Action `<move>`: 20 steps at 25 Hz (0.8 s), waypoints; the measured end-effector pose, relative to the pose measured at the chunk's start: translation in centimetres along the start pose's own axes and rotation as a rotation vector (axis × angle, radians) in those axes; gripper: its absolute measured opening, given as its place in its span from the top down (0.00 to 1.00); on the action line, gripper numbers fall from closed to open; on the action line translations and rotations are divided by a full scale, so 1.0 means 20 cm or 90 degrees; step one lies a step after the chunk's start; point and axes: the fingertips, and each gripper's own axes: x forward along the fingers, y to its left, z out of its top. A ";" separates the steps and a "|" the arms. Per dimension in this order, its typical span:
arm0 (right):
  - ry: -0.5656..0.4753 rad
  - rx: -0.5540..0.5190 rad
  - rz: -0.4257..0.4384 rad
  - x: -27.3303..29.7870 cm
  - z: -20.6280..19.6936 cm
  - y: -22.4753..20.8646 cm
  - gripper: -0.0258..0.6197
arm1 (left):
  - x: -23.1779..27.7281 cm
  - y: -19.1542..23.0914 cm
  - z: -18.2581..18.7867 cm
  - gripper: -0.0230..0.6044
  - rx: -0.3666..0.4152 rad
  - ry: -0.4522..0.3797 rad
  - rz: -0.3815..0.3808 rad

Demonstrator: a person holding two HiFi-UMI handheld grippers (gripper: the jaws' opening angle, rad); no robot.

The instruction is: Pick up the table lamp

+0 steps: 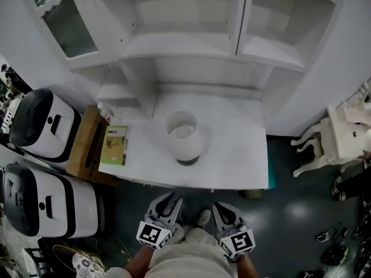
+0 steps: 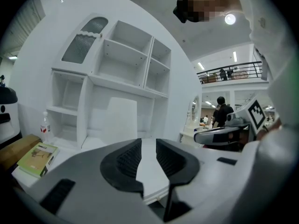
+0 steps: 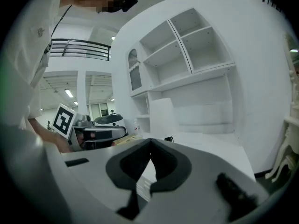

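The table lamp (image 1: 184, 135) stands upright in the middle of the white desk (image 1: 237, 161); from above I look into its round white shade. Both grippers hang below the desk's front edge, short of the lamp and apart from it. My left gripper (image 1: 169, 200) has its jaws a narrow slit apart, with nothing between them; in the left gripper view its tips (image 2: 148, 148) point at the lamp shade (image 2: 122, 118). My right gripper (image 1: 222, 208) is shut and empty, its tips (image 3: 150, 144) meeting, with the lamp shade (image 3: 162, 118) ahead and slightly right.
A green book (image 1: 115, 145) and a small bottle (image 1: 105, 113) sit at the desk's left end, beside a wooden box (image 1: 86, 143). Two white and black machines (image 1: 43, 123) (image 1: 49, 198) stand left. Shelves (image 1: 191, 45) rise behind the lamp. A white ornate stool (image 1: 333, 138) stands at the right.
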 end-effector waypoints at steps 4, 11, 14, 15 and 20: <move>0.009 0.005 -0.005 0.06 -0.02 -0.01 0.94 | 0.03 0.09 -0.04 0.79 0.009 0.010 0.003; 0.020 0.002 -0.076 0.09 0.01 -0.05 0.94 | 0.17 0.31 -0.10 0.63 0.033 0.009 -0.022; 0.024 0.001 -0.115 0.09 0.02 -0.06 0.94 | 0.25 0.38 -0.12 0.58 0.050 0.007 -0.043; 0.025 0.003 -0.128 0.09 0.02 -0.06 0.94 | 0.27 0.40 -0.13 0.56 0.056 0.005 -0.051; 0.042 0.018 -0.176 0.13 -0.01 -0.04 0.94 | 0.35 0.49 -0.17 0.45 0.076 -0.008 -0.087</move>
